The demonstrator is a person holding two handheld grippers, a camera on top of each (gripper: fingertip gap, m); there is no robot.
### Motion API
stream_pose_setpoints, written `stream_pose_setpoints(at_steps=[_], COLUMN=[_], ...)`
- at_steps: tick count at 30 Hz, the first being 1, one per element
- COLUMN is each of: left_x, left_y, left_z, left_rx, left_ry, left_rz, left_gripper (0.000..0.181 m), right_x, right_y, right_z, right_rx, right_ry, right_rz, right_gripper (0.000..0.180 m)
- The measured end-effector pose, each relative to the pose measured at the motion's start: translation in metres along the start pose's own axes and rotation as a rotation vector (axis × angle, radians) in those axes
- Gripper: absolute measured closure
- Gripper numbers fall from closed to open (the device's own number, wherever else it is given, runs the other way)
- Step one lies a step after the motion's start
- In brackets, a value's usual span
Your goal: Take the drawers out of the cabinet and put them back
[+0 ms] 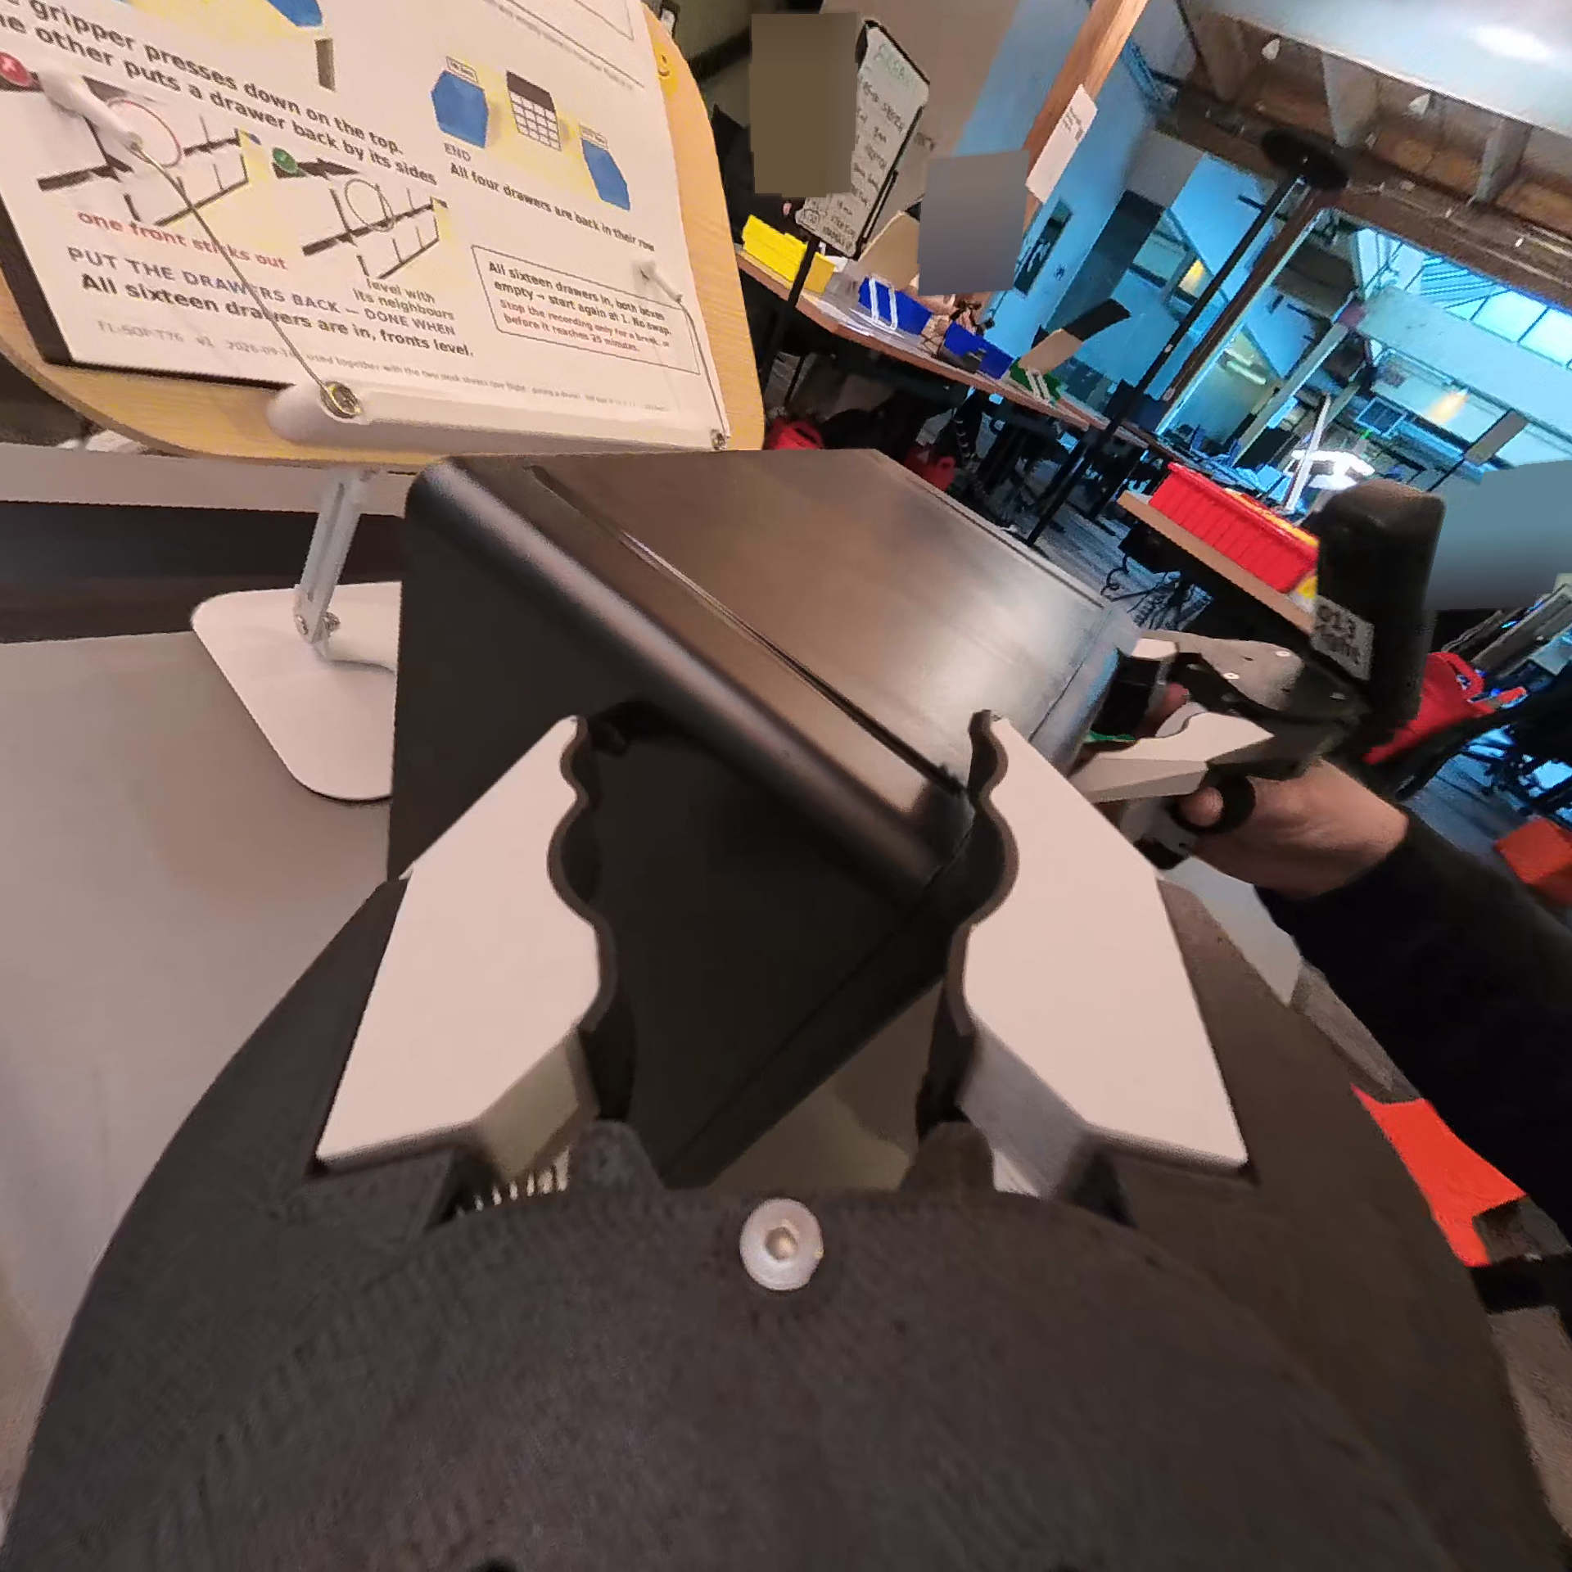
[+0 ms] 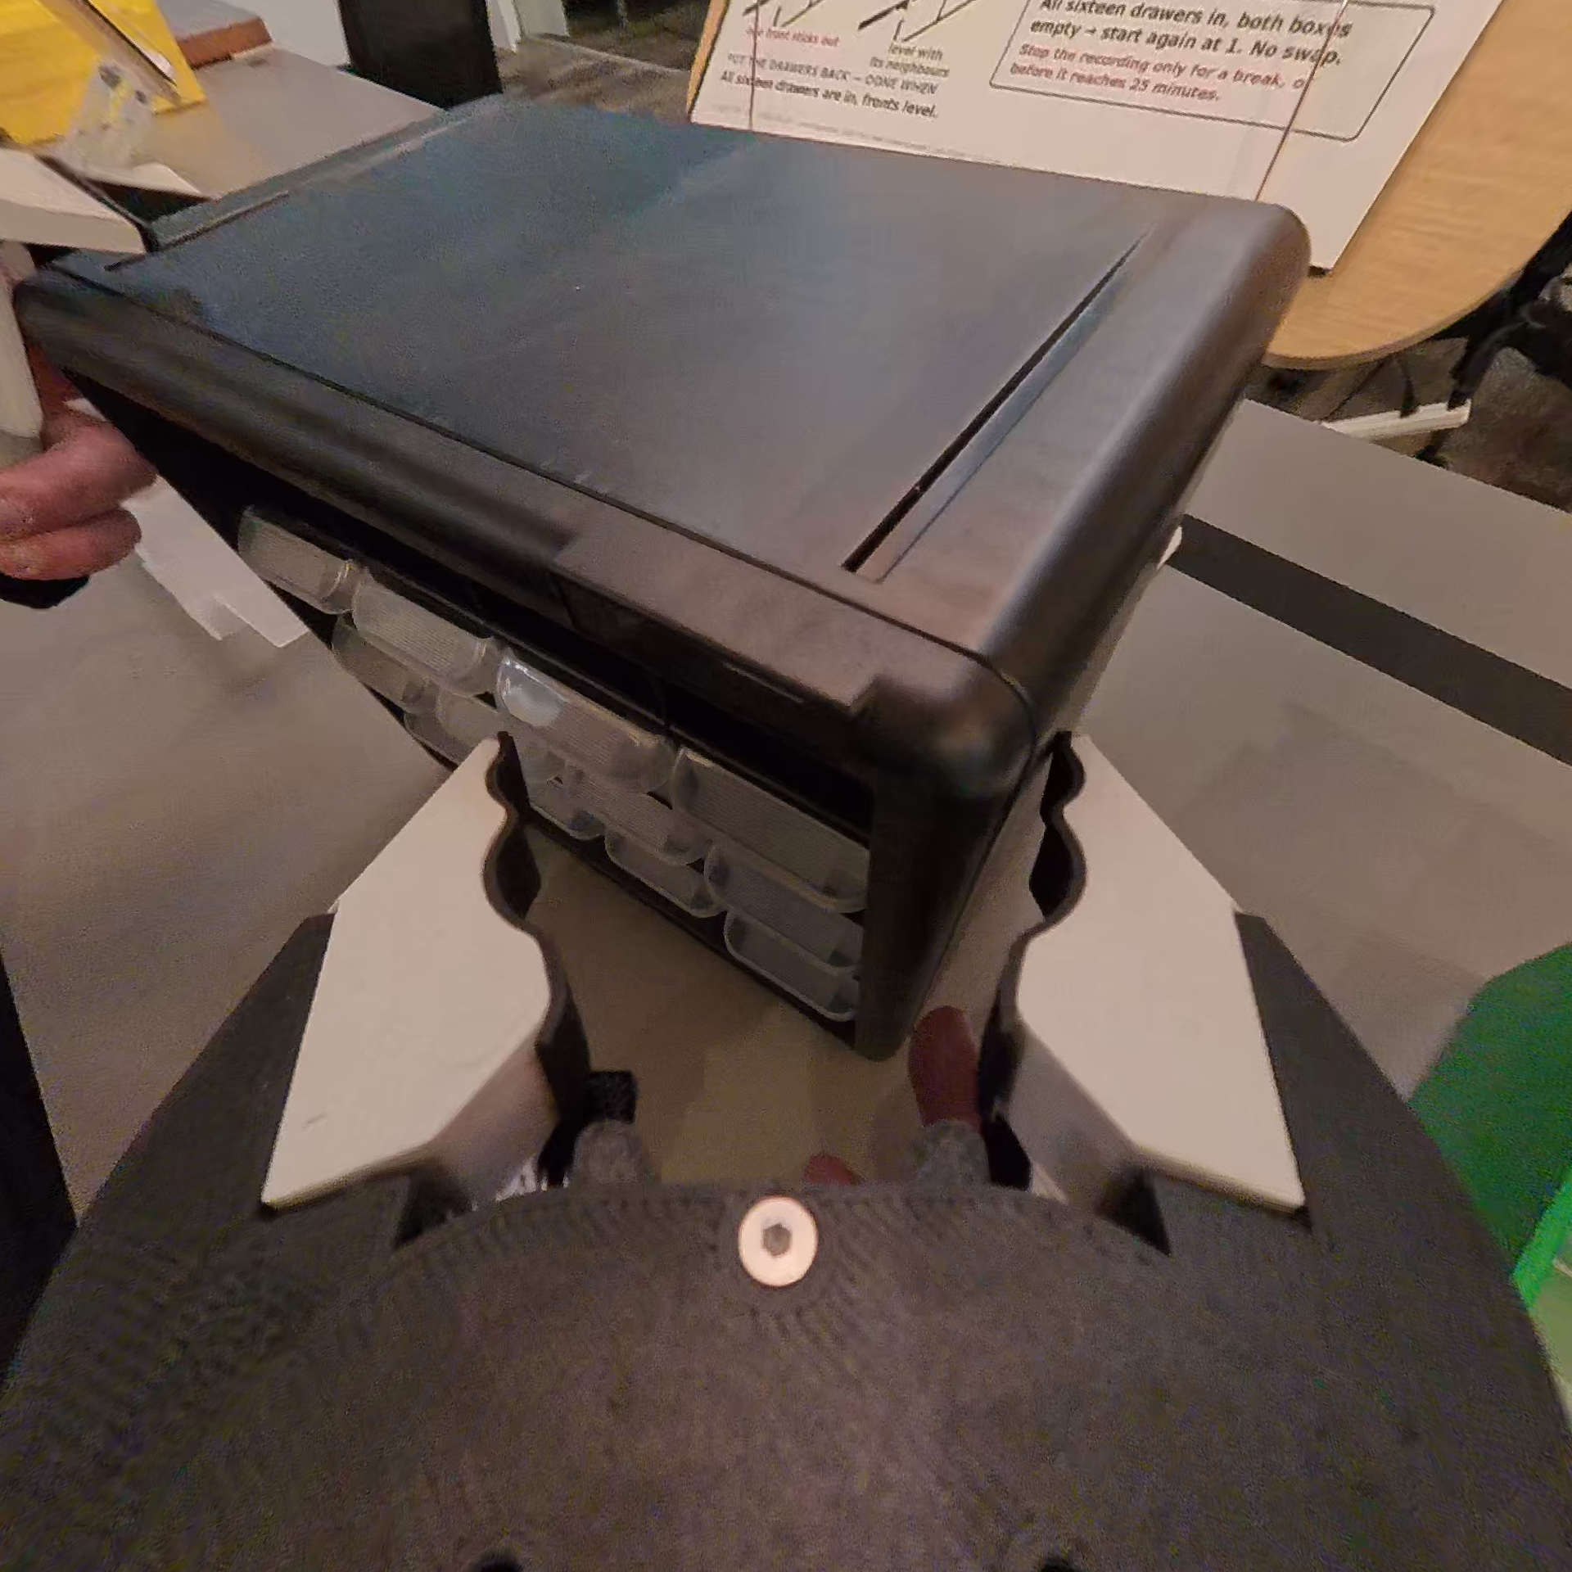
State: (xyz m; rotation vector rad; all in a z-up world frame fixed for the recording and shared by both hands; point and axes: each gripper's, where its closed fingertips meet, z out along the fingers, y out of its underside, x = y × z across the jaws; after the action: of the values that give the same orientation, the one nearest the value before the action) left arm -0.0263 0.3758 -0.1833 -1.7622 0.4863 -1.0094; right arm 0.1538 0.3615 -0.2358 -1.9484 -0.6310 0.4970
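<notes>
My left gripper [image 1: 778, 770] is spread wide around the cabinet's [image 1: 766, 595] near top edge at frame centre. My right gripper [image 2: 778, 795] gapes too, straddling its front corner, gripping nothing. Clear drawers [image 2: 766, 817] sit in the cabinet's front. An instruction sheet [image 1: 340, 170] stands upper left.

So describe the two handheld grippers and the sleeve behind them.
Both look alike. The left gripper has two pale grey jaws with wavy black inner edges, on a rounded, rough-textured black body with one silver hex screw in the middle. The right gripper is built the same; seen from the left wrist view it has a black handle bearing a small label. The person wears a dark sleeve.
</notes>
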Motion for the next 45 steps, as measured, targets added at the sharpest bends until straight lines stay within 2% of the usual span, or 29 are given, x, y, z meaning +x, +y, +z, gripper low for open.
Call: stream_pose_setpoints(at_steps=[8, 11, 14, 18, 20, 22, 25, 28, 30, 35, 41, 44, 45], left_x=[-0.014, -0.022, -0.041, -0.082, -0.119, -0.156, -0.201, -0.234, -0.244, -0.264, -0.277, -0.28, -0.281], left_y=[-0.008, -0.008, -0.029, -0.047, -0.044, -0.028, -0.003, 0.032, 0.045, 0.069, 0.095, 0.098, 0.096], left_z=[0.013, 0.001, -0.037, -0.099, -0.133, -0.166, -0.212, -0.244, -0.254, -0.263, -0.258, -0.253, -0.252], left_rx=[-0.037, -0.096, -0.057, -0.072, -0.117, -0.212, -0.289, -0.387, -0.384, -0.401, -0.44, -0.479, -0.482], left_ry=[0.018, -0.022, -0.133, -0.316, -0.467, -0.591, -0.719, -0.782, -0.791, -0.798, -0.746, -0.736, -0.739], left_rz=[0.005, 0.111, 0.221, 0.28, 0.324, 0.316, 0.289, 0.253, 0.213, 0.112, 0.001, 0.012, 0.026], left_gripper=[0.093, 0.097, 0.103, 0.102, 0.101, 0.096, 0.098, 0.101, 0.101, 0.104, 0.126, 0.138, 0.146], right_x=[-0.007, 0.007, 0.042, 0.111, 0.155, 0.193, 0.225, 0.235, 0.237, 0.242, 0.245, 0.246, 0.246], right_y=[0.002, -0.002, -0.009, 0.003, 0.023, 0.054, 0.108, 0.158, 0.176, 0.2, 0.215, 0.217, 0.218], right_z=[-0.004, -0.019, -0.066, -0.151, -0.201, -0.248, -0.285, -0.292, -0.293, -0.28, -0.261, -0.251, -0.249], right_rx=[-0.024, -0.028, -0.013, -0.031, -0.079, -0.174, -0.242, -0.281, -0.302, -0.312, -0.349, -0.392, -0.414], right_ry=[0.039, 0.12, 0.3, 0.548, 0.731, 0.894, 0.939, 0.879, 0.875, 0.838, 0.752, 0.695, 0.682], right_rz=[0.025, -0.001, -0.061, -0.034, -0.025, -0.027, 0.09, 0.23, 0.225, 0.255, 0.295, 0.301, 0.29], right_gripper=[0.06, 0.06, 0.065, 0.083, 0.096, 0.098, 0.106, 0.107, 0.112, 0.122, 0.133, 0.139, 0.147])
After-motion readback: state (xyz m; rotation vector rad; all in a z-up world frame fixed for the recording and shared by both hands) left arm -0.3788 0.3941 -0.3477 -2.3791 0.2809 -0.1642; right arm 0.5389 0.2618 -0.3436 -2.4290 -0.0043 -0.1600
